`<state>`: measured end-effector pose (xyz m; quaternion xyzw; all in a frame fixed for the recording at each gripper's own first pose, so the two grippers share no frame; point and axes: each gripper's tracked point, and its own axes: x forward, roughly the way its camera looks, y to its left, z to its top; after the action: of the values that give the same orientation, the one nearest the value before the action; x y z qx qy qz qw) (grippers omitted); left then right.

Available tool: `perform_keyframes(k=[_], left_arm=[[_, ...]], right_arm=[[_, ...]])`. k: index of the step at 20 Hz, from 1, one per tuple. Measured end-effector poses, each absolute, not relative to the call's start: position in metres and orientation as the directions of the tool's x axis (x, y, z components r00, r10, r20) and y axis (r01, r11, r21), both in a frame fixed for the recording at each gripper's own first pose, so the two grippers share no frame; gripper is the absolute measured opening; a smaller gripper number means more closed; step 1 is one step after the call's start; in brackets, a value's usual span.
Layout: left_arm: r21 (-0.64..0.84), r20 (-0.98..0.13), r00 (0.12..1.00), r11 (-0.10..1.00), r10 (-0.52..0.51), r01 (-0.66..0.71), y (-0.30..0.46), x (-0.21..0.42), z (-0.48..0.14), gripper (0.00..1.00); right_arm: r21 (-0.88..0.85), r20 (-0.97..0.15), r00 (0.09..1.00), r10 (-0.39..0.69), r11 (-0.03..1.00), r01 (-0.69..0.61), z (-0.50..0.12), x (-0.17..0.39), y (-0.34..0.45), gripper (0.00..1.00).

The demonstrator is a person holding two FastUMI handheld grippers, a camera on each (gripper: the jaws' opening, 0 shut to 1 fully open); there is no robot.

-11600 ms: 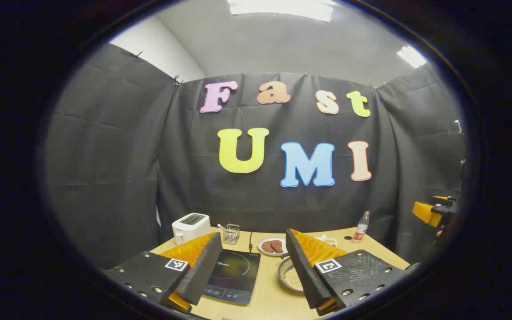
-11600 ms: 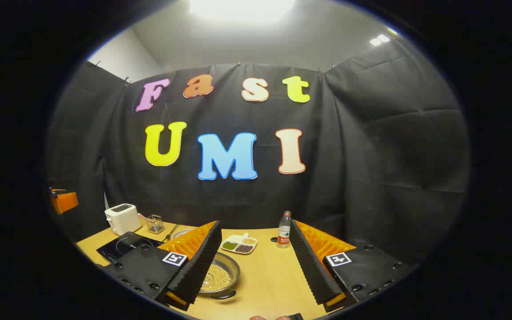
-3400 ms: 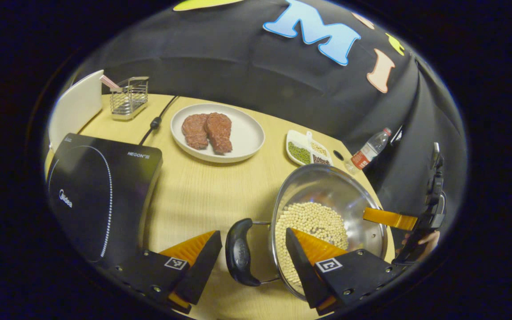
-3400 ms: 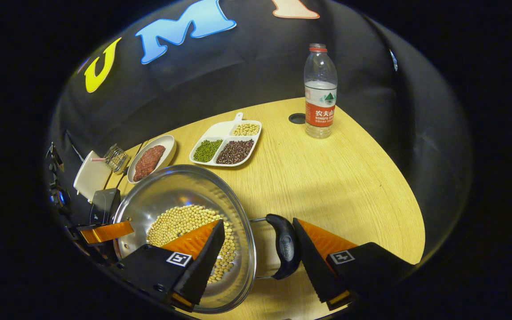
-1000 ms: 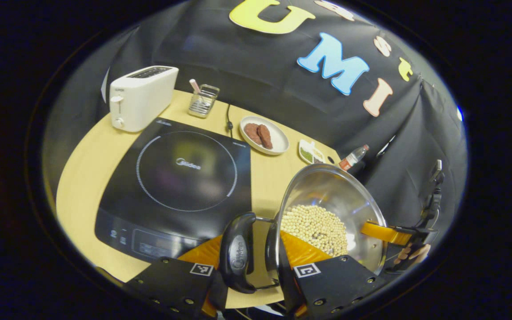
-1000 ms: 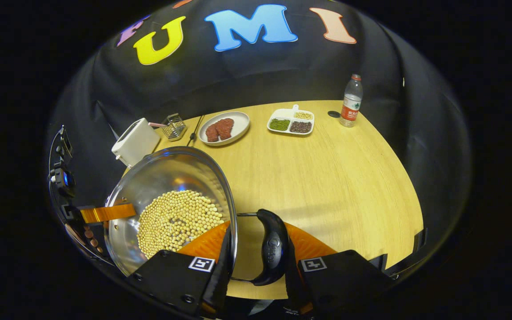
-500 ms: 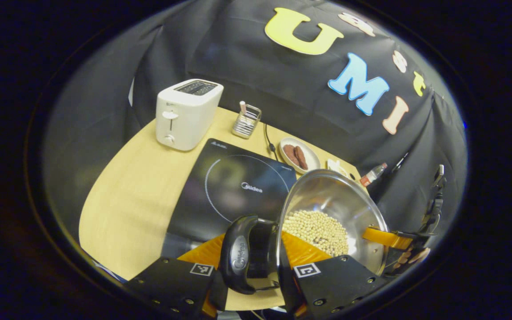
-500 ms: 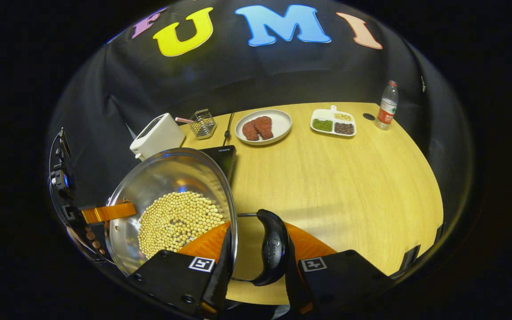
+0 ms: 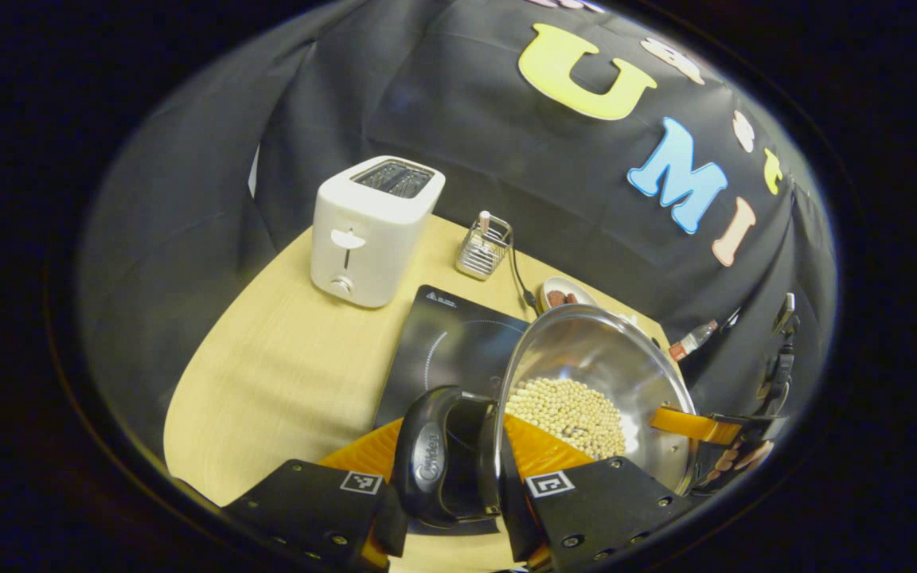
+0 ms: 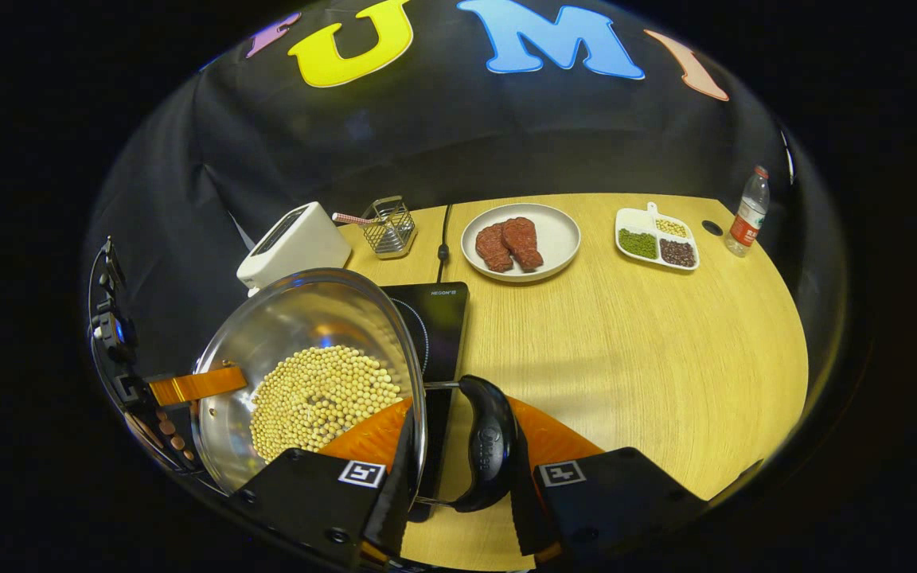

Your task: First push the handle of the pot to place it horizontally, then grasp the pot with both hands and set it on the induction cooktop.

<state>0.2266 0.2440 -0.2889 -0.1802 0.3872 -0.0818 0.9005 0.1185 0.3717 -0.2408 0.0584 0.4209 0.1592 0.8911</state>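
A steel pot (image 9: 586,342) holding soybeans (image 9: 566,402) hangs between both grippers, partly over the black induction cooktop (image 9: 446,342). My left gripper (image 9: 449,471) is shut across the pot's left black handle (image 9: 425,458) and the rim beside it. In the right gripper view the same pot (image 10: 299,318) covers the left part of the cooktop (image 10: 444,318), and my right gripper (image 10: 461,461) is shut across the right black handle (image 10: 490,450) and rim. Whether the pot touches the cooktop is hidden. Each view shows the opposite gripper on the pot's far side.
On the wooden table (image 10: 626,342) stand a white toaster (image 9: 371,227), a wire rack (image 9: 484,248), a plate of meat (image 10: 520,231), a divided dish of beans (image 10: 657,239) and a water bottle (image 10: 747,211). A cord (image 10: 444,239) runs behind the cooktop.
Both grippers, still shut on the handles, have carried the pot leftward; it now overlaps the cooktop, and the toaster has come nearer in the left gripper view.
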Motion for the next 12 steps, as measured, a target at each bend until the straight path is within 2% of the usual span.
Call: perform_keyframes(k=[4,7,9,11,12], left_arm=[[-0.373,-0.673,0.682,0.927,-0.286,0.021,0.251,0.257,-0.298,0.5],[-0.363,-0.666,0.689,0.931,-0.284,0.034,0.251,0.281,-0.304,0.5],[-0.364,-0.664,0.691,0.931,-0.284,0.033,0.25,0.294,-0.31,0.5],[-0.366,-0.661,0.695,0.93,-0.284,0.032,0.25,0.306,-0.316,0.5],[-0.366,-0.658,0.697,0.93,-0.285,0.034,0.249,0.312,-0.317,0.53]], right_arm=[[0.254,-0.738,0.586,0.334,0.943,-0.217,-0.25,0.145,0.384,0.55],[0.259,-0.738,0.587,0.333,0.943,-0.21,-0.25,0.153,0.383,0.52],[0.257,-0.741,0.583,0.332,0.943,-0.21,-0.255,0.169,0.388,0.55],[0.252,-0.739,0.589,0.326,0.945,-0.207,-0.26,0.187,0.391,0.52],[0.247,-0.735,0.595,0.325,0.946,-0.211,-0.262,0.192,0.393,0.52]])
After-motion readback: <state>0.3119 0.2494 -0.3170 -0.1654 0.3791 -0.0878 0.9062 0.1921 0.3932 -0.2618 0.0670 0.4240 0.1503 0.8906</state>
